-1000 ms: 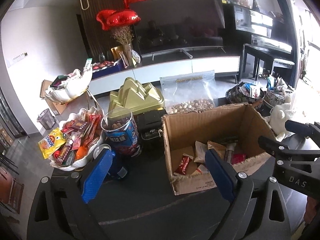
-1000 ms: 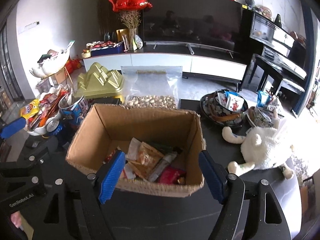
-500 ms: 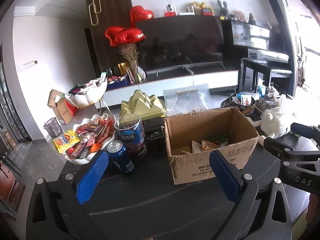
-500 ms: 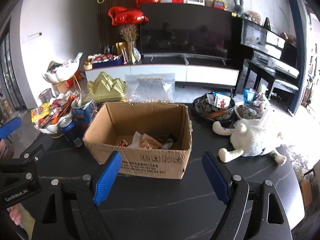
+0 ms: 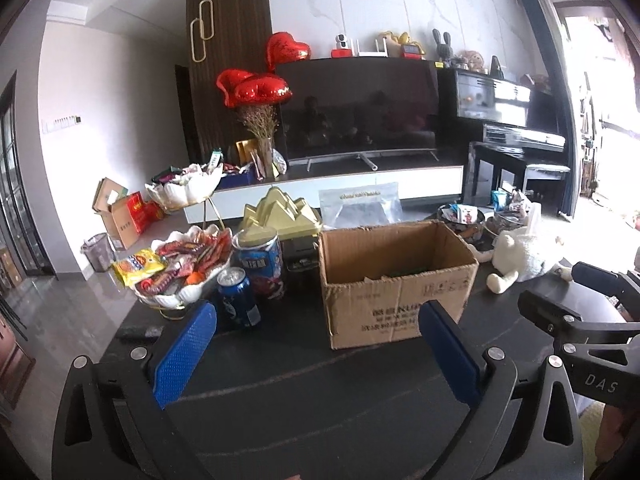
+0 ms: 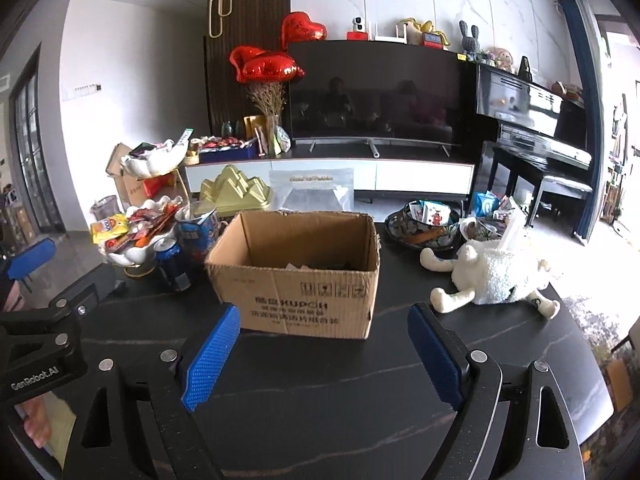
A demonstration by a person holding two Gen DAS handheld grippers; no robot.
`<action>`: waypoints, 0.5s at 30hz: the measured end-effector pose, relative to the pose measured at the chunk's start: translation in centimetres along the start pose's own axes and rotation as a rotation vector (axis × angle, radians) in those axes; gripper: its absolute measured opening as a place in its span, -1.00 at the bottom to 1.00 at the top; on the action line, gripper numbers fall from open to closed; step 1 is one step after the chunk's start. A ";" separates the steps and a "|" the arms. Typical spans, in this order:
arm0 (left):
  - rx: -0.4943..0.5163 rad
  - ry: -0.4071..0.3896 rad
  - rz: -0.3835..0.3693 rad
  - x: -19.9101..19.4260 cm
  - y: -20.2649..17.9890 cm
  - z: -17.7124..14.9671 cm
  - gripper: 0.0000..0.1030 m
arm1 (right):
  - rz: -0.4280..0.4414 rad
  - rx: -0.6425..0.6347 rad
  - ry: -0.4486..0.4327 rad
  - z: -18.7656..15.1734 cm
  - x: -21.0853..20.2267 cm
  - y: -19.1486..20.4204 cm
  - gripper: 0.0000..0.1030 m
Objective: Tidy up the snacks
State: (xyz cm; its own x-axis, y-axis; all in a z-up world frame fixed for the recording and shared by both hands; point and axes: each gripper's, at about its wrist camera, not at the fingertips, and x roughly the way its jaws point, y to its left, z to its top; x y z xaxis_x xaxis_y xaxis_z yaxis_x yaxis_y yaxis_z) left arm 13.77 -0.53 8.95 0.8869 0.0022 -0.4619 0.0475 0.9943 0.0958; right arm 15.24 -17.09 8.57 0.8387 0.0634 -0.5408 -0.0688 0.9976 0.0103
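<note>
An open cardboard box [image 5: 400, 280] stands on the dark table [image 5: 304, 384]; it also shows in the right wrist view [image 6: 296, 280], with snack packets barely visible inside. A white shell bowl [image 5: 176, 264] heaped with snack packets sits left of it, beside a blue soda can [image 5: 238, 300] and a blue tub [image 5: 260, 264]. My left gripper [image 5: 316, 352] is open and empty, held back from the box. My right gripper [image 6: 320, 352] is open and empty, facing the box front.
A white plush sheep [image 6: 496, 276] lies right of the box. Dark bowls of snacks [image 6: 424, 224] stand behind it. A gold mountain-shaped box [image 5: 280, 212] and a clear bag [image 5: 360, 208] sit behind the cardboard box. The table's right edge [image 6: 592, 360] is near.
Both grippers have pulled back and levelled out from above the box, so the box now looks smaller and is seen from the side. Both stay open and empty.
</note>
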 end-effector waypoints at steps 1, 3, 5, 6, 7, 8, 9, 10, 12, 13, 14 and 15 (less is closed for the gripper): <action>0.000 -0.005 0.002 -0.3 0.0 -0.2 1.00 | 0.005 -0.004 -0.005 -0.4 -0.5 0.1 0.68; 0.001 -0.021 0.019 -1.0 0.0 -0.7 1.00 | 0.003 -0.006 -0.014 -0.8 -1.0 0.2 0.68; 0.001 -0.030 0.021 -1.5 -0.1 -1.0 1.00 | 0.003 -0.002 -0.025 -1.2 -1.6 0.3 0.68; -0.002 -0.036 0.022 -1.8 -0.1 -1.2 1.00 | 0.002 0.001 -0.031 -1.4 -1.9 0.3 0.68; -0.004 -0.044 0.026 -2.2 -0.1 -1.4 1.00 | 0.002 0.004 -0.036 -1.5 -2.2 0.3 0.68; -0.004 -0.052 0.029 -2.6 -0.1 -1.6 1.00 | 0.005 0.007 -0.039 -1.7 -2.4 0.2 0.68; -0.002 -0.062 0.038 -3.0 -0.2 -1.8 1.00 | 0.011 0.011 -0.042 -1.8 -2.6 0.2 0.68; -0.003 -0.067 0.045 -3.2 -0.3 -1.9 1.00 | 0.016 0.014 -0.043 -2.0 -2.9 0.1 0.68; -0.004 -0.080 0.050 -3.8 -0.3 -2.2 1.00 | 0.026 0.017 -0.045 -2.2 -3.3 0.1 0.68; -0.007 -0.081 0.046 -4.0 -0.2 -2.3 1.00 | 0.028 0.016 -0.045 -2.3 -3.5 0.1 0.68; -0.008 -0.081 0.039 -4.2 -0.2 -2.4 1.00 | 0.031 0.017 -0.048 -2.3 -3.7 0.1 0.68; -0.008 -0.080 0.031 -4.4 -0.2 -2.5 1.00 | 0.033 0.015 -0.053 -2.4 -4.0 0.2 0.68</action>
State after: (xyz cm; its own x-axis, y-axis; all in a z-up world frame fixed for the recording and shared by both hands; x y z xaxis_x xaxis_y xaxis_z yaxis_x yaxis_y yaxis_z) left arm 8.72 -0.44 8.79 0.9218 0.0252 -0.3867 0.0154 0.9947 0.1016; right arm 10.54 -17.21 8.69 0.8636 0.0972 -0.4947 -0.0890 0.9952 0.0402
